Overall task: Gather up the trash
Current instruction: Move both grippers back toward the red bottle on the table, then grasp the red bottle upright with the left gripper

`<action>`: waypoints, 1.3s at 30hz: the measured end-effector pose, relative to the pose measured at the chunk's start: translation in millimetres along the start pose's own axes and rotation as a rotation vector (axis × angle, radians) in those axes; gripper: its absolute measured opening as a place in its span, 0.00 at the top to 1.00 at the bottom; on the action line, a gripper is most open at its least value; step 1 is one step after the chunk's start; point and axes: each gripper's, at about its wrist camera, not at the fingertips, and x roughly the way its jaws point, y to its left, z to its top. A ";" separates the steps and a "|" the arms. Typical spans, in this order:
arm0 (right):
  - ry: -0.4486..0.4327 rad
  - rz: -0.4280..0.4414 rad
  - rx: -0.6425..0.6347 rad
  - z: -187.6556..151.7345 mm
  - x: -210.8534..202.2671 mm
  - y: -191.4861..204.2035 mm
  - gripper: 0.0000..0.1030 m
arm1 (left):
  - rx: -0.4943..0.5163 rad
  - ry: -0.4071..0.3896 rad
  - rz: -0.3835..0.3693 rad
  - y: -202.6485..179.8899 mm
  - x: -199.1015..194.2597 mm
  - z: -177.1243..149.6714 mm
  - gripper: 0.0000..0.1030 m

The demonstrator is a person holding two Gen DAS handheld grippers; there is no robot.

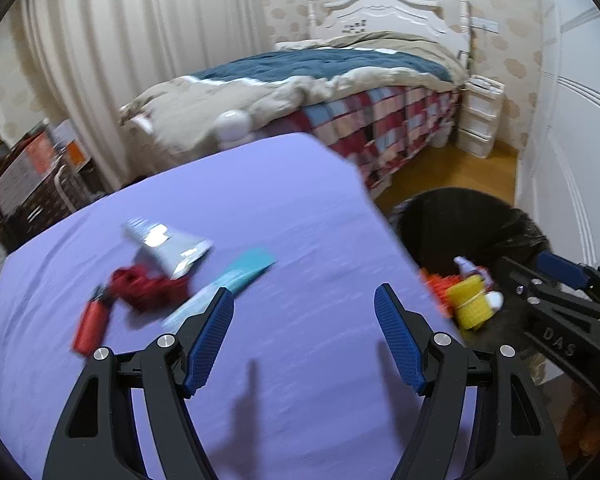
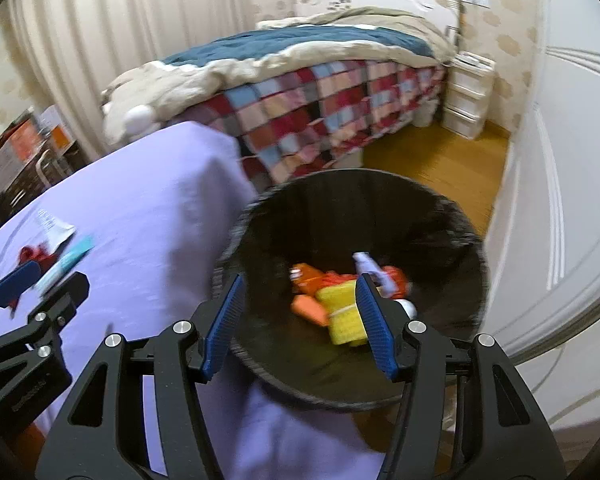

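Lying in the black trash bin beside the purple counter are a yellow roll, orange scraps and a small bottle. Both the left hand-held gripper and right hand-held gripper gape empty. A red wrapper and silver packet lie on the counter.

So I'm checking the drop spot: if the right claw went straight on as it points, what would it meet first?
Probably the trash in the bin: the open, empty right claw points at the yellow item, though depth is unclear.

Even indoor light, moderately bright. Motion blur smears both views. Glare on silver wrapper. Finger shadows on purple cloth. Fisheye bends edges; corners black.
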 end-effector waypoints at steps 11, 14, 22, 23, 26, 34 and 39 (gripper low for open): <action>-0.001 0.083 -0.132 -8.7 -14.7 73.5 0.44 | -0.106 0.019 0.109 67.6 -14.9 -29.6 0.31; 0.010 0.096 -0.167 -11.8 -13.9 90.7 0.44 | -0.132 0.022 0.140 84.3 -16.7 -36.0 0.31; 0.036 0.115 -0.246 -19.9 -10.0 127.3 0.43 | -0.199 0.042 0.194 123.2 -10.8 -43.7 0.31; 0.040 0.118 -0.251 -19.9 -8.9 130.5 0.43 | -0.197 0.043 0.203 126.8 -9.4 -43.2 0.31; 0.049 0.119 -0.263 -18.1 -4.7 138.3 0.43 | -0.201 0.049 0.213 135.1 -4.5 -41.3 0.31; 0.072 0.129 -0.279 -15.8 4.9 155.3 0.43 | -0.222 0.072 0.204 155.7 11.9 -32.1 0.31; 0.079 0.131 -0.289 -15.2 8.5 162.6 0.43 | -0.212 0.085 0.167 161.2 20.2 -28.0 0.34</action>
